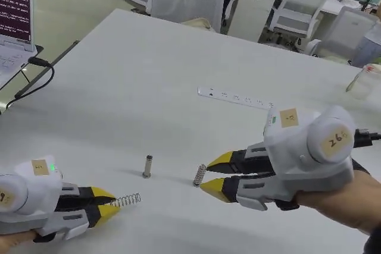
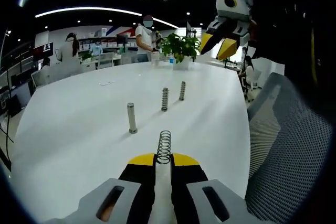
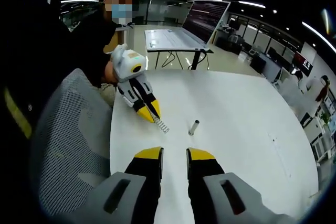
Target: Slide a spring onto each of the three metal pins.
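Jar: a clear plastic jar (image 1: pixel 364 81) stands at the far right edge of the white table (image 1: pixel 149 75); its contents cannot be made out.
Loose spring: a small silver coil spring (image 1: pixel 128 199) (image 2: pixel 164 146) (image 3: pixel 163 125) is gripped by one end and sticks straight out past the yellow tips, lying roughly level.
Left gripper (image 1: pixel 115 204) (image 2: pixel 164 160) (image 3: pixel 152 115): low at the near left of the table, held about level, with its jaws pressed together on the spring's end.
Bare pin: a short grey metal pin (image 1: pixel 147 166) (image 2: pixel 131 118) (image 3: pixel 193 127) stands upright with no spring on it, near the held spring's free end but apart from it.
Sprung pins: two more upright metal pins wearing springs (image 2: pixel 164 99) (image 2: pixel 182 91) stand side by side beyond the bare pin. In the head view one (image 1: pixel 199 175) is just off the right gripper's tips.
Right gripper (image 1: pixel 205 176) (image 2: pixel 214 51) (image 3: pixel 175 156): it points left across the table with its jaws spread and nothing between them.
Background: a long white power strip (image 1: pixel 235 97) lies flat further back.
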The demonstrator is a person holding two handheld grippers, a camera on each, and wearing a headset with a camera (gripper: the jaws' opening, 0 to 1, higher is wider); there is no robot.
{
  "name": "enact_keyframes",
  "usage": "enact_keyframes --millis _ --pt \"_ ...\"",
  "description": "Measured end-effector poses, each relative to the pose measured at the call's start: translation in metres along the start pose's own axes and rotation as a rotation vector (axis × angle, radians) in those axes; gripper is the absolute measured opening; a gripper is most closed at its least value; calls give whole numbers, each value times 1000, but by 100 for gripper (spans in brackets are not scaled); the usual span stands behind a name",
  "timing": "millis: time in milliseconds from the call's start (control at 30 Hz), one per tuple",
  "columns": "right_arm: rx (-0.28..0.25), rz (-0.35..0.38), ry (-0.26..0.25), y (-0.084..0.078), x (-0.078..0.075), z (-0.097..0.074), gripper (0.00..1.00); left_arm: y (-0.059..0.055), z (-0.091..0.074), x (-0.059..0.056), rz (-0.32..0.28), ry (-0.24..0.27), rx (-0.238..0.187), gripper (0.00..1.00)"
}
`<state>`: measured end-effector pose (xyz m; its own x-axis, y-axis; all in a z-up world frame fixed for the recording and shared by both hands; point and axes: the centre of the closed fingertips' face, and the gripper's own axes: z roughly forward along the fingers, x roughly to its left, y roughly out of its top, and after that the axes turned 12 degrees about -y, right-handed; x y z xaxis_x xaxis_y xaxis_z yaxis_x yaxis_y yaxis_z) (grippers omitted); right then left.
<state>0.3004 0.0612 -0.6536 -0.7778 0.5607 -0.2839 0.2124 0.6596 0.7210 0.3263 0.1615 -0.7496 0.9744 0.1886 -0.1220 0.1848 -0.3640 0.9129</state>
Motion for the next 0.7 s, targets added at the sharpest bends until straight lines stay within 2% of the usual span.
enact_keyframes --millis 233,300,333,400,533,700 --pt "-19 -14 40 7 9 3 15 24 -5 -25 63 -39 -18 3" --pt "-22 -17 54 9 13 5 16 32 -5 -29 81 -44 -32 3" --pt "-26 -22 61 11 15 6 16 41 -6 -34 92 -53 -50 2" --pt "-36 -12 87 13 21 6 16 49 -7 -38 103 -57 -66 2" --pt "-40 -23 94 15 24 7 16 64 -8 -46 136 -68 -88 2" --pt "-49 -28 118 18 29 5 16 75 -10 -55 167 -86 -99 2"
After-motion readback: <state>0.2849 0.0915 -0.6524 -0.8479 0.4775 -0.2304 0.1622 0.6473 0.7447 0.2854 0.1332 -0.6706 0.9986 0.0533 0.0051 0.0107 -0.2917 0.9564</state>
